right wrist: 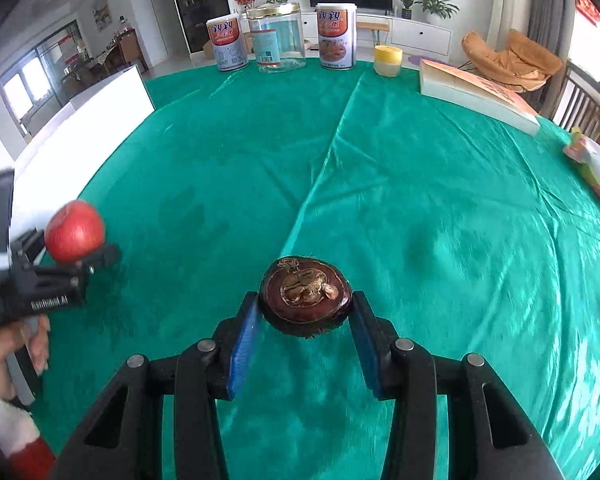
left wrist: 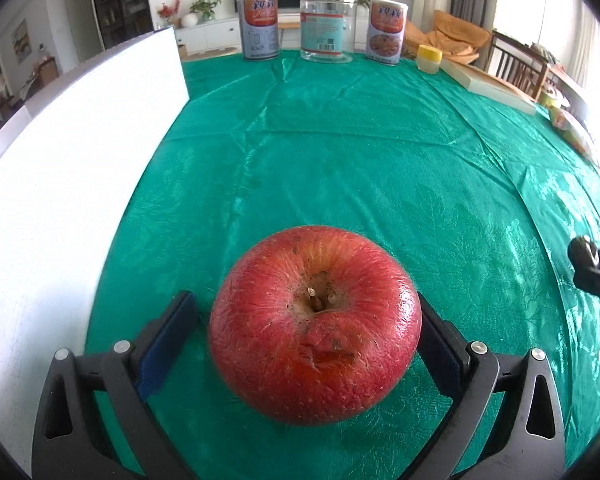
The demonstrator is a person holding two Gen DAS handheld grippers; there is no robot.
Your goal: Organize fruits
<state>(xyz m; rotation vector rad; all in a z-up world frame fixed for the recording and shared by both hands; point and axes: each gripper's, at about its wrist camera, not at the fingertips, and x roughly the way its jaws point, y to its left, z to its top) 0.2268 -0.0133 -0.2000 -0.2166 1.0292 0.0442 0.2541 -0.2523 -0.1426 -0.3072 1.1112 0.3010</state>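
My left gripper (left wrist: 308, 320) has its blue pads clamped on either side of a red apple (left wrist: 315, 324), stem dimple facing up, carried just above the green tablecloth (left wrist: 340, 152). My right gripper (right wrist: 306, 312) is squeezed onto a dark purple-brown fruit (right wrist: 306, 300) (a mangosteen, by its dried calyx), also lifted off the cloth. From the right wrist view I see the apple out to the left, beside the white board (right wrist: 80, 128). Two cans and a glass jar (right wrist: 277, 38) stand at the table's far edge.

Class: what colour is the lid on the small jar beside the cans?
Yellow lid, clearest in the right wrist view.
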